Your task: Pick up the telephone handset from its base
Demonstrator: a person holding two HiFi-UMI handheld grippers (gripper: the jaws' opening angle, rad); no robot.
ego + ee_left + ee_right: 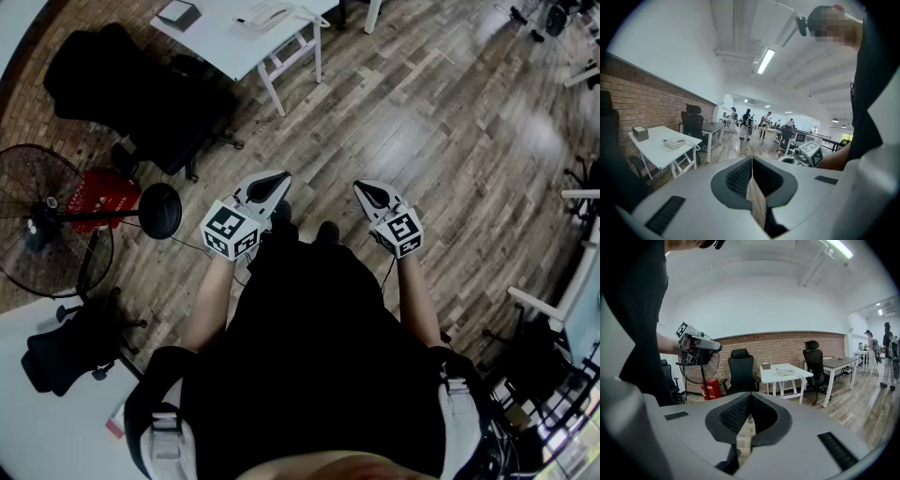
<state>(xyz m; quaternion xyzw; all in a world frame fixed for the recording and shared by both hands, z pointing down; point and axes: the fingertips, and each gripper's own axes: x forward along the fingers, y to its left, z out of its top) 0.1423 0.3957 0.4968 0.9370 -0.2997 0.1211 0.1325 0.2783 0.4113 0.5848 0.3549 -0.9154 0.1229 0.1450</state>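
The white telephone (268,13) sits with its handset on the base on a white table (230,42) at the top of the head view, far from both grippers. It also shows small in the left gripper view (675,143) and the right gripper view (788,372). I hold my left gripper (275,178) and right gripper (367,191) side by side in front of my body, above the wooden floor. The left gripper's jaws (751,161) are shut with nothing between them. My right gripper (750,397) is shut and holds nothing.
A small box (178,13) lies on the same table. A black office chair (131,84) stands beside it. A standing fan (37,220) and a red box (103,197) are at the left. Other desks, chairs and people (747,123) fill the far room.
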